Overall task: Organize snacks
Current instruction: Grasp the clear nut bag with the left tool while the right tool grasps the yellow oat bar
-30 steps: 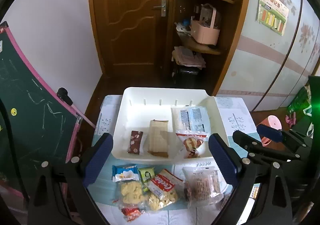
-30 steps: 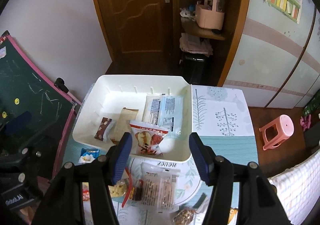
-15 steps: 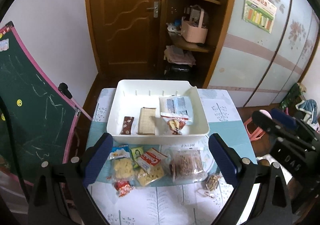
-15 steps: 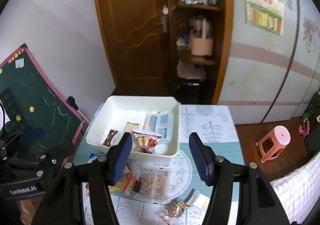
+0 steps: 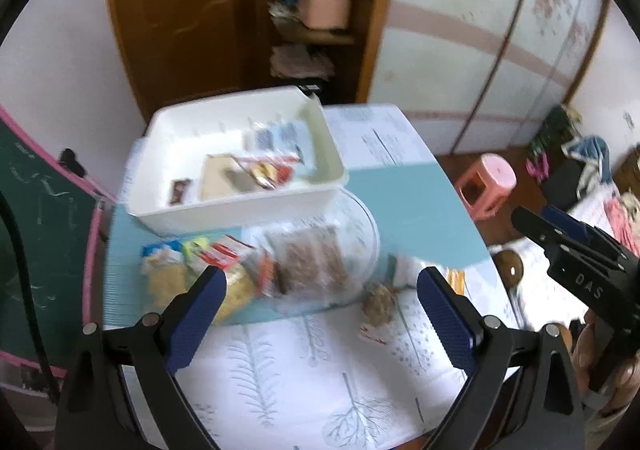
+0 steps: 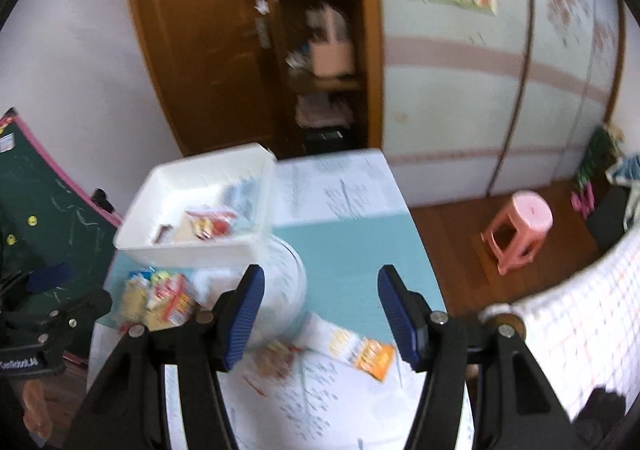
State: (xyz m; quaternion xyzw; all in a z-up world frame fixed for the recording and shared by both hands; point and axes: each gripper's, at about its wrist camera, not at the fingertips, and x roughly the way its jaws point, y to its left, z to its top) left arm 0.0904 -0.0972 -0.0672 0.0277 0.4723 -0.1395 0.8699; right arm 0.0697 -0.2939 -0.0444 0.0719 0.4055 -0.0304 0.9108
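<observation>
Blue-padded jaws of the left gripper point(image 5: 320, 314) are spread wide at the bottom of the left wrist view, with nothing held between them. Between and just above them, a clear packet of brown biscuits point(image 5: 310, 264) is seen lying on the tabletop point(image 5: 404, 206), with a small crumpled wrapper point(image 5: 378, 304) to its lower right. A cluster of yellow, red and blue snack packets point(image 5: 200, 262) lies at the left pad, heavily blurred. Above these, in the middle left of the frame, a white bin point(image 5: 240, 210) is set on the tabletop, and several packets are seen inside it, among them a red-and-white packet point(image 5: 266, 170) and a tan flat one point(image 5: 216, 176).

In the right wrist view, the right gripper point(image 6: 320, 314) is likewise held wide open and empty at the bottom centre. An orange packet point(image 6: 366, 356) lies on the tabletop between the jaws, lower down. The white bin is seen at middle left, with the snack cluster below it. A pink stool point(image 6: 520, 230) stands on the wooden floor at right.
</observation>
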